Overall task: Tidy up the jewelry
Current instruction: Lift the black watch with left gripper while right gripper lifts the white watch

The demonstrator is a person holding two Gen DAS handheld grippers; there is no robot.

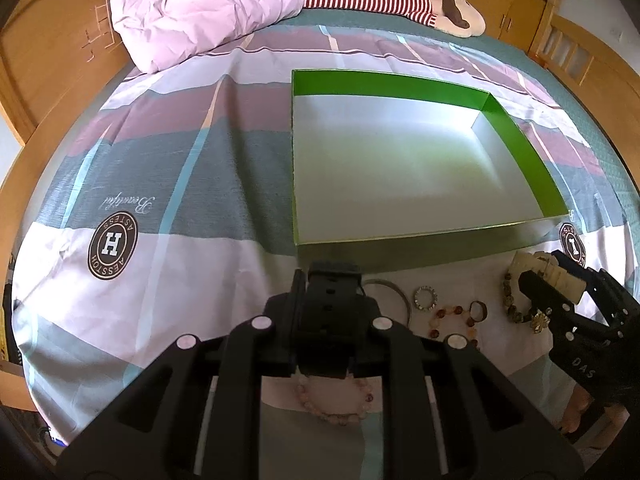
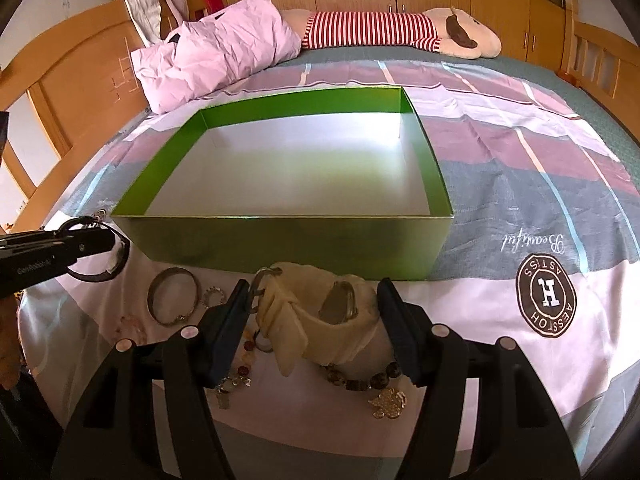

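Could easily drag the dark bead bracelet (image 2: pixel 360 382) and its gold flower charm (image 2: pixel 387 402) along on the lift, both lying right under the right gripper (image 2: pixel 312 316) and touching the cream watch (image 2: pixel 320 320). Could also lose that watch, with the pinch falling across a soft, springy strap loop rather than anything rigid. Grips it now from both sides, jaws fairly wide around the loop's bulk, just in front of the green box (image 2: pixel 280 240) on the bedspread (image 2: pixel 520 240) (lifted or resting, impossible to tell). Holds a black watch (image 2: pixel 100 276) clamped narrow in the left gripper (image 1: pixel 329 280), near the box's front left corner and above a pink bead bracelet (image 1: pixel 336 408). Might clip the wall or shove the light cardboard if carried in too low. Looks pale, chunky and rubbery, that cream watch, buckle at one side and oval face turned up; looks matte and stiffer, the black one. Leaves a bangle (image 2: pixel 173 296), a sparkly ring (image 2: pixel 214 295) and amber beads (image 1: pixel 450 311) spread between the two grippers, and nothing in the box.
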